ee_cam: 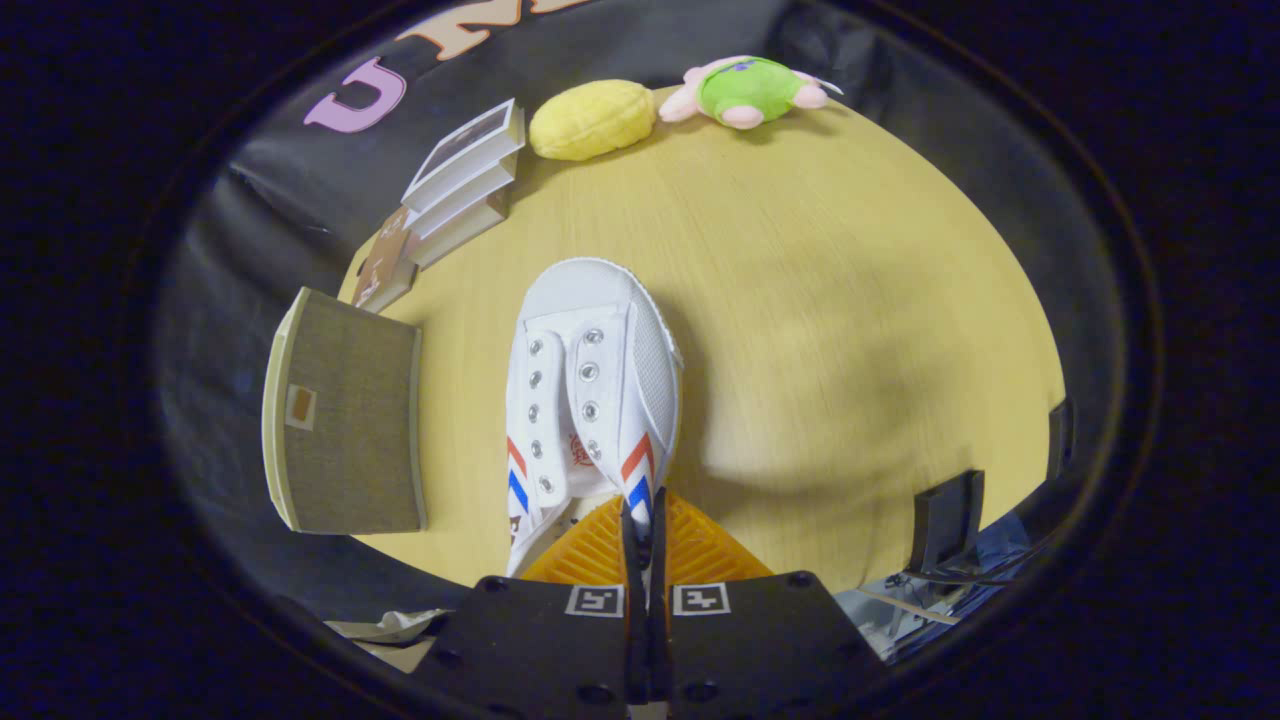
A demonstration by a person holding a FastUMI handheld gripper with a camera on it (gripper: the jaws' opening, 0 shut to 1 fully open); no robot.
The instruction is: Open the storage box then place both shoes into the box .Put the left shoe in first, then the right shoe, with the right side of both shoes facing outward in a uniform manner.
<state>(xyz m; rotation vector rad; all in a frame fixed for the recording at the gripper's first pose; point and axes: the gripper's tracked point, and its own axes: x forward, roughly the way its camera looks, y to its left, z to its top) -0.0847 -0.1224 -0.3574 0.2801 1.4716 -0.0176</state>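
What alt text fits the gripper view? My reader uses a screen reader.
The gripper has its fingers pinched on the side of a white shoe, held above a wooden table; a fabric storage box is beside it.

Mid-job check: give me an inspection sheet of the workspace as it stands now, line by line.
Surface: round wooden table, bare ahead and to the right of the shoe.
Job's things: white shoe, toe pointing away, held at its heel side; storage box to its left, looks shut. Second shoe: nothing seen.
Clutter: stack of books, yellow plush and green plush toy at the table's far edge.
Grippers: gripper with orange fingers closed on the shoe's rim.
Cables: cannot tell; some dark clutter below the table's near right edge.
Surroundings: black cloth booth wall behind; black brackets at the near right.
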